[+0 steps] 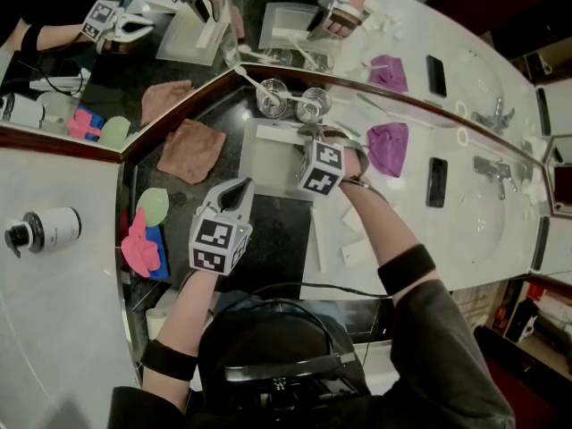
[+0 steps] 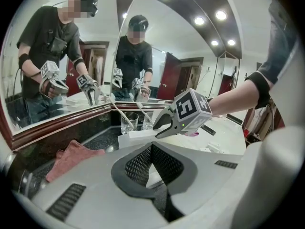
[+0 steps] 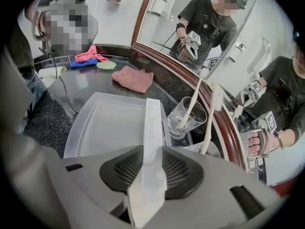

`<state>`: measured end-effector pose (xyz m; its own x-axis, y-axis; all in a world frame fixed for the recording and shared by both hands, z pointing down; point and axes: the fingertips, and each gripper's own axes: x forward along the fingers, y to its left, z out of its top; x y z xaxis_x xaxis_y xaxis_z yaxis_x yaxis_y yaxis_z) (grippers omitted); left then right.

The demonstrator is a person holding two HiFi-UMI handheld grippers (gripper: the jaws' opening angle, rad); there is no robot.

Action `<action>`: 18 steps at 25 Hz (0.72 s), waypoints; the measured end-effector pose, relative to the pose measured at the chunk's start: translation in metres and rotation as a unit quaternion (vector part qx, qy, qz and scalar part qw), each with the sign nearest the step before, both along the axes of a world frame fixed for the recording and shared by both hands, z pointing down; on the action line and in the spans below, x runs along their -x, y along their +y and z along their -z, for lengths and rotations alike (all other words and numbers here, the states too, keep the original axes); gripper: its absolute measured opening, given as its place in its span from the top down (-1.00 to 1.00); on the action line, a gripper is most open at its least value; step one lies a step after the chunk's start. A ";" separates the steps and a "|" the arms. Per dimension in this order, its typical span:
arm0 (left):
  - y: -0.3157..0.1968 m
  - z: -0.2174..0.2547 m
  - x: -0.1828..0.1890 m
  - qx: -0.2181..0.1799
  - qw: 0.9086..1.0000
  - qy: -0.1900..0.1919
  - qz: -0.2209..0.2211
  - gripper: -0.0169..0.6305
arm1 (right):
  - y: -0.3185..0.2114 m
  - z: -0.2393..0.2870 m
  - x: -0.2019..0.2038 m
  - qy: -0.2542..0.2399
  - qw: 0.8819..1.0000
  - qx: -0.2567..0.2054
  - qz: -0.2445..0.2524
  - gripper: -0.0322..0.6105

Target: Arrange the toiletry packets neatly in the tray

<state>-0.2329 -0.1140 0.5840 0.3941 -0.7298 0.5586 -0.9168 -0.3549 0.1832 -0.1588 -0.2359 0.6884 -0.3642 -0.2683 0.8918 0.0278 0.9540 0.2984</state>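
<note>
A translucent white tray [image 1: 268,164] sits on the dark counter before the corner mirrors. My right gripper [image 1: 309,138] hovers at the tray's far right edge, shut on a long white toiletry packet [image 3: 152,120] that sticks out over the tray [image 3: 105,123] towards two glasses. In the left gripper view that gripper [image 2: 164,125] hangs just above the tray's wall [image 2: 122,142]. My left gripper [image 1: 241,188] is at the tray's near left corner, shut and empty, its jaws [image 2: 152,149] closed together. More white packets [image 1: 353,253] lie loose on the white counter to the right.
Two glasses [image 1: 290,101] holding toothbrushes stand behind the tray against the mirror. A brown cloth [image 1: 190,150] lies left of it, with pink, blue and green items [image 1: 143,239] nearer. On the right are a purple cloth [image 1: 389,146], a phone [image 1: 436,181] and a tap [image 1: 492,168].
</note>
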 end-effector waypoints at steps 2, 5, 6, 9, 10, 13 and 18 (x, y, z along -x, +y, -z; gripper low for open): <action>0.002 0.002 -0.002 -0.002 1.000 -0.002 0.000 0.95 | 0.002 0.009 0.000 -0.013 1.000 0.000 -0.008 0.46; 0.005 0.009 -0.008 -0.002 1.000 0.001 -0.004 0.95 | 0.006 0.030 -0.002 -0.040 0.999 -0.001 -0.026 0.46; 0.007 0.011 -0.010 -0.004 1.000 0.000 -0.004 0.95 | 0.008 0.037 -0.004 -0.048 0.998 -0.002 -0.034 0.46; 0.010 0.019 -0.016 -0.011 1.000 -0.002 -0.005 0.95 | 0.015 0.060 -0.012 -0.079 0.995 -0.001 -0.061 0.46; 0.011 0.020 -0.018 -0.016 1.000 -0.004 -0.005 0.95 | 0.019 0.067 -0.016 -0.091 0.993 0.000 -0.072 0.45; 0.016 0.025 -0.024 -0.024 1.000 -0.012 -0.005 0.95 | 0.033 0.089 -0.030 -0.123 0.987 0.005 -0.101 0.45; 0.029 0.038 -0.041 -0.039 0.999 -0.017 -0.003 0.95 | 0.063 0.115 -0.061 -0.183 0.969 0.028 -0.165 0.45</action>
